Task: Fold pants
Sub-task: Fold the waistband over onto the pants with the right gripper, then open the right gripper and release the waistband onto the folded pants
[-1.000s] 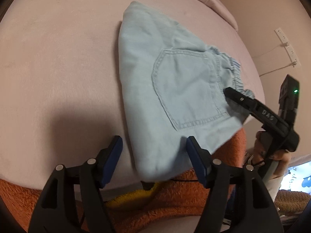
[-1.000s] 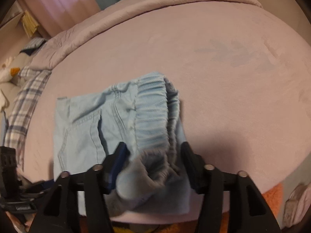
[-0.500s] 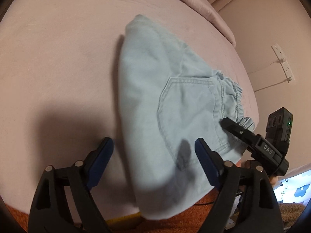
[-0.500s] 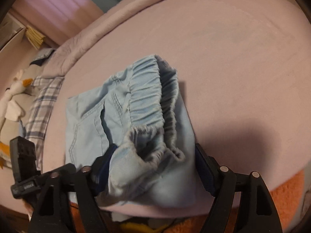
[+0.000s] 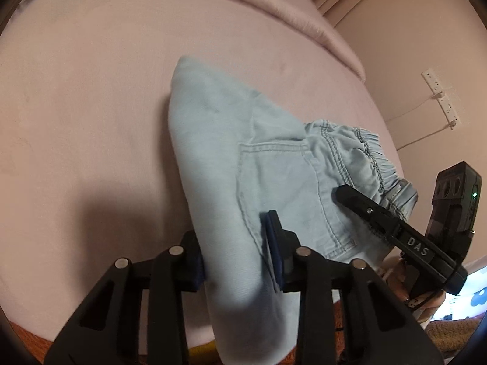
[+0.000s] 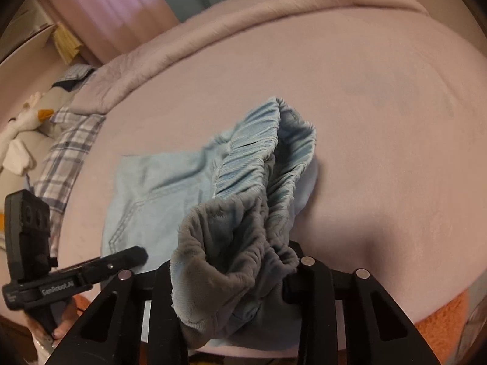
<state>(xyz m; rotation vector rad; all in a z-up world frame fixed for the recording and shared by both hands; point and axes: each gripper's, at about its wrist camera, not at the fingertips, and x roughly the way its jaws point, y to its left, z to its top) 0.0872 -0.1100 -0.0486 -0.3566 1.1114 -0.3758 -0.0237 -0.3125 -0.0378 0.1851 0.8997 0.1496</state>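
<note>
A: Pants [image 5: 243, 164] status?
B: Light blue, folded into a thick bundle on the pink bed [image 5: 91, 106], near edge. Back pocket [image 5: 274, 176] faces up; gathered elastic waistband [image 6: 258, 164] on the right side, gaping open.
A: Grippers?
B: Left gripper [image 5: 240, 252] closing, pads pressed on the bundle's near left fold. Right gripper [image 6: 234, 276] closing, bunched waistband between its jaws and gripped.
A: Surroundings?
B: Orange blanket [image 6: 441, 319] below the near edge, plaid cloth [image 6: 70, 140] far left.
</note>
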